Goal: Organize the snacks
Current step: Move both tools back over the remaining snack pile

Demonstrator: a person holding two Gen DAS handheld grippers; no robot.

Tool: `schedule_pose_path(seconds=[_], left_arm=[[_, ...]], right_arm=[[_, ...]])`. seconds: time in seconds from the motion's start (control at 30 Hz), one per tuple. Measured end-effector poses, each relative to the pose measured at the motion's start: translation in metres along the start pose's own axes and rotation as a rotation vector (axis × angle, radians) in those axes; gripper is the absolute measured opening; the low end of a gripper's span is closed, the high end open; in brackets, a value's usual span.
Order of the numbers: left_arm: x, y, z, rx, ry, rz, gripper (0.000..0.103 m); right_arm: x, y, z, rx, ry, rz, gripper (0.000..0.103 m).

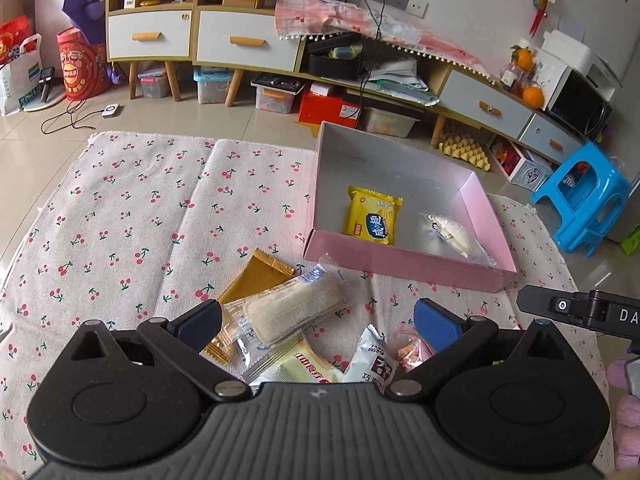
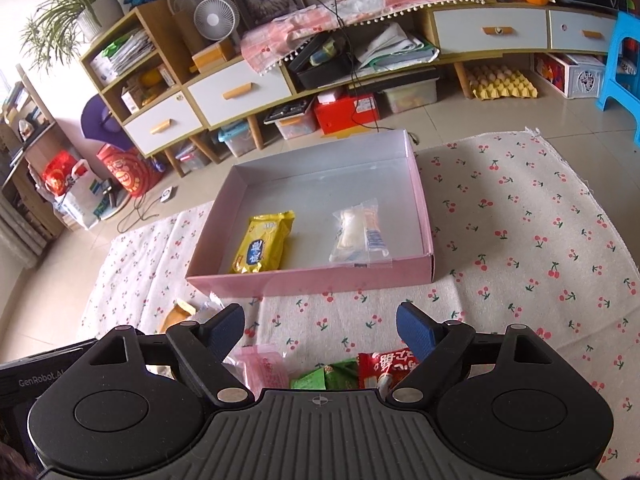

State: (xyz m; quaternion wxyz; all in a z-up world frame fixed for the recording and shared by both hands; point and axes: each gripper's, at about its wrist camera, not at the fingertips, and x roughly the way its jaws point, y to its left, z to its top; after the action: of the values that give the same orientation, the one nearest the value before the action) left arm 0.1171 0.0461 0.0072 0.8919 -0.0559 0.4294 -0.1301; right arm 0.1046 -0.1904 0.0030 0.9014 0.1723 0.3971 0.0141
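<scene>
A pink box lies on the cherry-print cloth. It holds a yellow snack pack and a clear-wrapped white pastry. My left gripper is open above a heap of loose snacks: a clear-wrapped white cake, a gold pack, a cream pack and a white pack. My right gripper is open above a pink pack, a green pack and a red pack.
The cherry-print cloth covers the floor. Behind it stand low cabinets with storage bins underneath. A blue plastic stool is at the right. The right gripper's body shows at the left view's right edge.
</scene>
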Motion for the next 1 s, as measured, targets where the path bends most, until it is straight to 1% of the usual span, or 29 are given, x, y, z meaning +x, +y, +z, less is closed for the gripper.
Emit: schedule_pose_path(seconds=[0.1,0.37,0.5,0.67,0.9,1.0], left_arm=[[-0.003,0.003,-0.007,0.008,0.012,-0.002,0.102],[-0.007,0.019,-0.026,0.010,0.041,0.003,0.102],[-0.009,0.026,-0.030,0.018,0.032,0.018,0.102],[-0.006,0.038,-0.031,0.021,0.042,0.039,0.102],[0.001,0.046,-0.031,0.039,0.048,0.055,0.102],[0.005,0.045,-0.029,0.115,0.003,0.029,0.100]], right_arm=[[0.000,0.007,-0.006,-0.041,0.016,0.010,0.085],[0.004,0.016,-0.025,-0.141,0.038,-0.024,0.085],[0.007,0.012,-0.029,-0.151,0.047,-0.037,0.085],[0.011,0.006,-0.030,-0.147,0.055,-0.057,0.085],[0.016,0.004,-0.028,-0.133,0.070,-0.053,0.085],[0.019,0.005,-0.029,-0.131,0.090,-0.044,0.085]])
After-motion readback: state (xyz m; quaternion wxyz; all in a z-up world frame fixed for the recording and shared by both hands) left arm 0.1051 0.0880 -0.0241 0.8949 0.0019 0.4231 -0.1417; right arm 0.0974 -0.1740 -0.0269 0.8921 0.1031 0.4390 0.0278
